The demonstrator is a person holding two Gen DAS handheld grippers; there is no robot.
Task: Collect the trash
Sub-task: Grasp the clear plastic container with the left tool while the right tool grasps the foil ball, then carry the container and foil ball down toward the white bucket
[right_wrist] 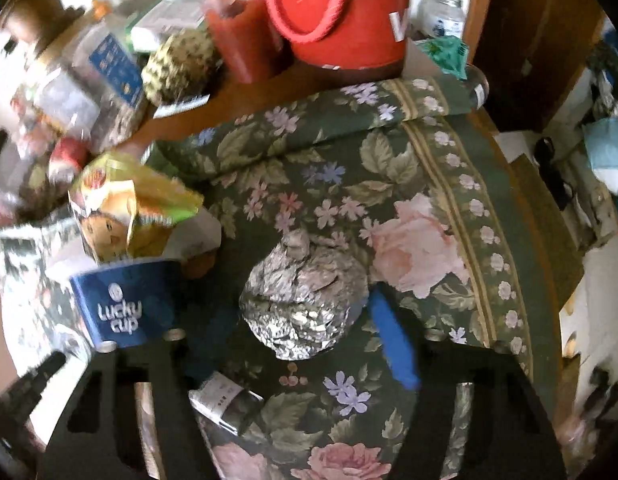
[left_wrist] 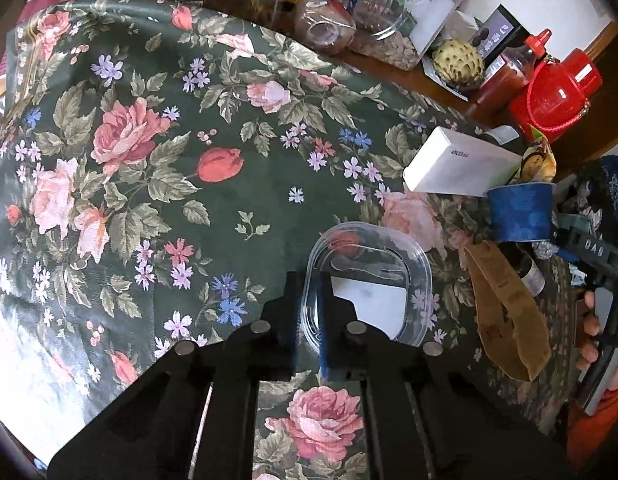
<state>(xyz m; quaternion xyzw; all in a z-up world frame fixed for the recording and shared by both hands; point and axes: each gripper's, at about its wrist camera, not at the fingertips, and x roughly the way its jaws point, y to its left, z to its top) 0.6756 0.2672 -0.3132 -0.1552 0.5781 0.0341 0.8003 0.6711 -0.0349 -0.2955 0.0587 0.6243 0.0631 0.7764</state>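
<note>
Barely begun: left hand-held gripper (left_wrist: pixel 309 312) pinching clear plastic lid's (left_wrist: pixel 369 280) rim, right hand-held gripper (right_wrist: pixel 305 336) straddling foil ball (right_wrist: pixel 305 300) unclamped; cup (right_wrist: pixel 121 308), wrapper (right_wrist: pixel 125 204) left on bench (left_wrist: pixel 189 200).

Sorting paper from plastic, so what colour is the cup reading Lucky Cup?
Blue with white lettering, on the paper cup; clearest in the right wrist view.

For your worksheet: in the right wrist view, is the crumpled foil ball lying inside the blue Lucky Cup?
No, the foil ball lies on the floral tablecloth, beside the blue cup.

Both my wrist cameras look steeply down, close over the flowered bench (left_wrist: pixel 157 184). Both views share the blue cup (left_wrist: pixel 519 212), red jug (left_wrist: pixel 553 96) and scaly fruit (left_wrist: pixel 459 64).
</note>
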